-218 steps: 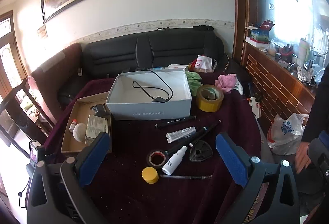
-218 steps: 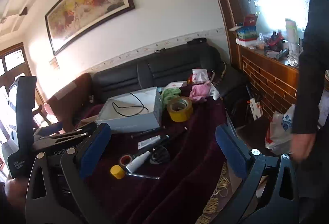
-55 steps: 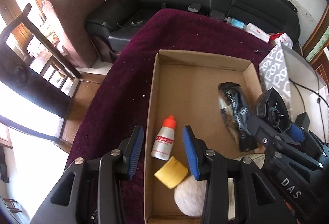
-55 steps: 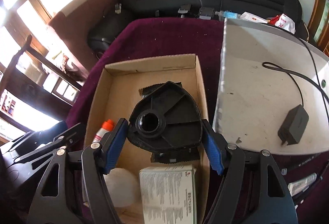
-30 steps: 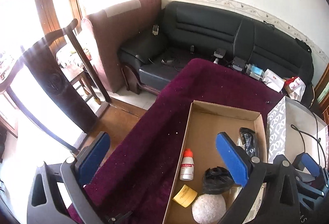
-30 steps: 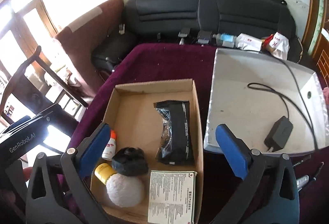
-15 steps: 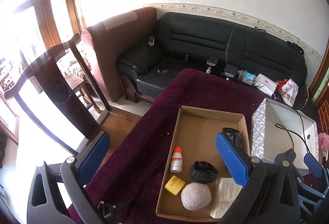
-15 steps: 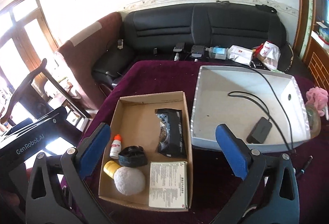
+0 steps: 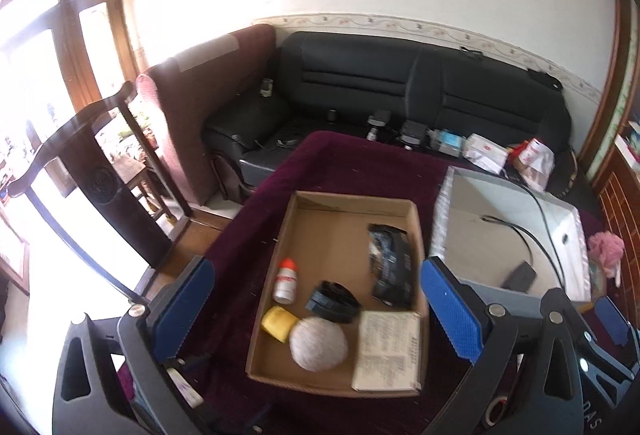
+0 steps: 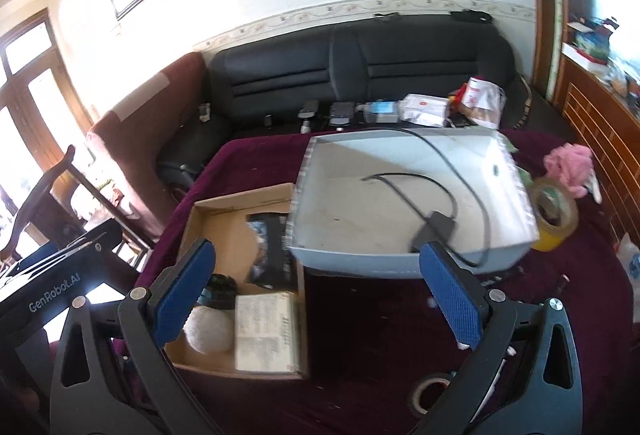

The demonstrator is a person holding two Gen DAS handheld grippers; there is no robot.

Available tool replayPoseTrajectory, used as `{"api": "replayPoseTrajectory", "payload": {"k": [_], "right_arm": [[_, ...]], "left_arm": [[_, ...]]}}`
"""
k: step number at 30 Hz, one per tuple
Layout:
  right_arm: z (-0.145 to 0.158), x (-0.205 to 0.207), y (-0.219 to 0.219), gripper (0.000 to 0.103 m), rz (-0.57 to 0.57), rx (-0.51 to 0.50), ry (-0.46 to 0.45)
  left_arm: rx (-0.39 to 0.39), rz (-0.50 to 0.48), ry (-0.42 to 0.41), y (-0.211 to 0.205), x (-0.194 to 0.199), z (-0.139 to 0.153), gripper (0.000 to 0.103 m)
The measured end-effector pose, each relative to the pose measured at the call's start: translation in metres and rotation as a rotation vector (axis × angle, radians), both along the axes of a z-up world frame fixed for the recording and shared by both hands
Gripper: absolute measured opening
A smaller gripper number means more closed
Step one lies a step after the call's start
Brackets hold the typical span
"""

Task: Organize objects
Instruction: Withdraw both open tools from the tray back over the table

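Both tongs hang wide open and empty above the desk. Between the left tongs lies the cardboard box, holding a small bottle, yellow cap, black plastic part, white ball, black packet and leaflet. Just ahead of the right tongs sits the grey box with a charger; a yellow tape roll lies to its right.

Two wrist fisheyes, both high above the desk, angled down toward the sofa.
Left view sits over the desk's left side, cardboard box centred between its fingers. Right view sits further right, white box centred, tape roll at its right. Both share the two boxes, sofa, wall painting; the left gripper body shows at the right view's left edge.
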State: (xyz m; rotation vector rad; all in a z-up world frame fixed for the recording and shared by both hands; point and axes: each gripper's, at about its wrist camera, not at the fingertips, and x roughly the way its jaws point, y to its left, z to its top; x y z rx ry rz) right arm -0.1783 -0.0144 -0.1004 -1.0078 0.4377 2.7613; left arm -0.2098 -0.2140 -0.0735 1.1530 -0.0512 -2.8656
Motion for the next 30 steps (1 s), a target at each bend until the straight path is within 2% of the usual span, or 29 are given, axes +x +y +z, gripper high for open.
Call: {"api": "replayPoseTrajectory", "payload": {"k": [7, 20, 22, 25, 30], "right_arm": [[-0.004, 0.038, 0.054, 0.103, -0.078, -0.015, -0.005], [-0.03, 0.116, 0.164, 0.103, -0.26, -0.041, -0.059], [-0.036, 0.128, 0.178, 0.103, -0.279, -0.047, -0.066], [-0.049, 0.141, 0.191, 0.103, -0.285, -0.07, -0.094], [-0.095, 0.144, 0.193, 0.103, -0.234, -0.132, -0.207]], "left_arm": [[-0.014, -0.083, -0.018, 0.052, 0.024, -0.01, 0.103], [-0.038, -0.239, -0.124, 0.139, 0.064, -0.066, 0.103], [-0.036, -0.275, -0.147, 0.146, 0.068, -0.078, 0.103], [-0.076, -0.313, -0.184, 0.153, 0.075, -0.103, 0.103], [-0.111, -0.299, -0.269, 0.144, 0.087, -0.151, 0.103]]}}
